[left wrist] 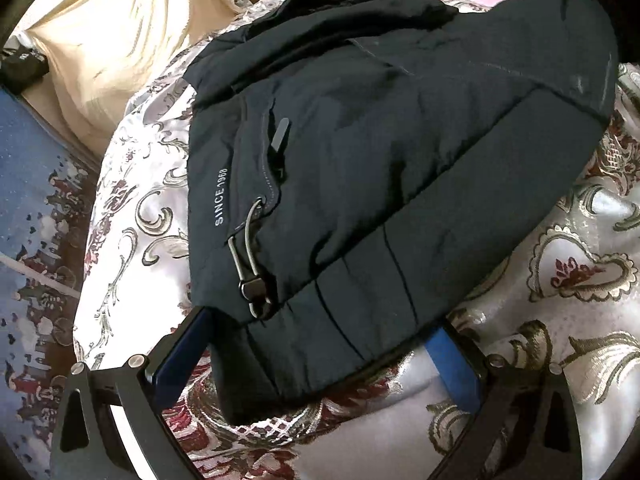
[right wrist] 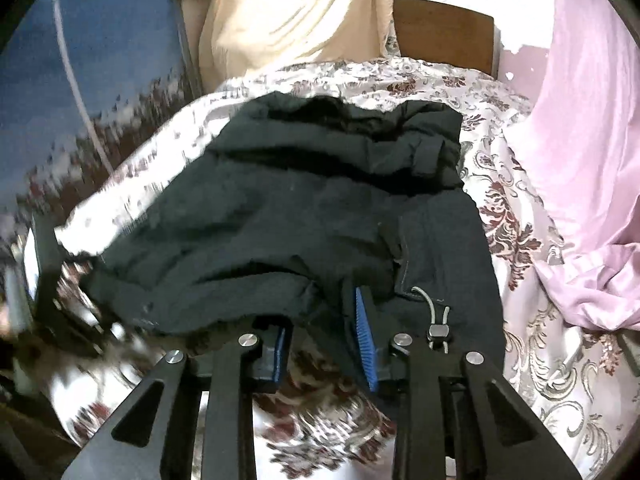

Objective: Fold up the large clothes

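My left gripper (left wrist: 320, 344) is spread wide, its blue pads straddling the hem of the dark jacket (left wrist: 380, 140) without pinching it. My right gripper (right wrist: 326, 332) sits partly open, fabric bunched around its ribbed blue pads (right wrist: 365, 336). The jacket lies folded on the glossy floral bedspread (left wrist: 560, 280), its drawstring toggle (left wrist: 252, 290) showing.

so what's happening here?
A person with two handheld grippers is folding a dark jacket on a floral bedspread. The left gripper is open, its fingers straddling the jacket's near edge by the drawcord toggle. The right gripper sits at the hem with fabric bunched over its fingers; whether it is clamped is unclear. The jacket looks partly folded, still rumpled.
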Motion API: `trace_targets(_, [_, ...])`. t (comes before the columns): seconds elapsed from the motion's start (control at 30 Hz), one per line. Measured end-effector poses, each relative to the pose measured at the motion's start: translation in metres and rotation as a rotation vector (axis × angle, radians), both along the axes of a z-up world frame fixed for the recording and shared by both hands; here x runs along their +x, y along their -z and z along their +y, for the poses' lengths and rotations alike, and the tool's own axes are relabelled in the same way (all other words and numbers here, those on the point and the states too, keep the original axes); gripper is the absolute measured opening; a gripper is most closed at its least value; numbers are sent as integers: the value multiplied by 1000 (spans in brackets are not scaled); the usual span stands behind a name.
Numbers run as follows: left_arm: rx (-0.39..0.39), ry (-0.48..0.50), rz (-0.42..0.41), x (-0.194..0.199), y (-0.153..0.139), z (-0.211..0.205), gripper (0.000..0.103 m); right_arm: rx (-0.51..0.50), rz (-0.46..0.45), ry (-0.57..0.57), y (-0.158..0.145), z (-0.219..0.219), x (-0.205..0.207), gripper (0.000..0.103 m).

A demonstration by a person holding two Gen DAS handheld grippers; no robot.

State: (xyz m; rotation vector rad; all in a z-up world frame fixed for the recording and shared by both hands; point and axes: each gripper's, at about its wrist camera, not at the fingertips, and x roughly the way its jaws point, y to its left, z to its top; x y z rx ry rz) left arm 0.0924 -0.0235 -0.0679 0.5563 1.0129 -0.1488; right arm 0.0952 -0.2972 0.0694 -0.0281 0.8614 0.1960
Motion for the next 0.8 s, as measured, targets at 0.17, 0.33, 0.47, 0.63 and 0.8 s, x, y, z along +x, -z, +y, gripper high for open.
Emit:
trace_targets(0.17, [18,-87,-33,5,-3,13,78,-18,-13,-5,2,4,-2,25])
trace_targets(0.33, [-56,-90,-75,2,-16,23,48,-7,-14,10,8,-2,-16,21])
trace_targets(0.47, [-176,-126,-126,4,-36,40,25,14,-29,31,6,-8,-20,13])
trace_targets(0.63, [-232,-128,-175,2,-46,44,17,32,-57,41,3,-9,-22,6])
trace_targets(0.8, [-246,-126,-164,5,-43,44,16,11,-17,20,21,-7,-29,6])
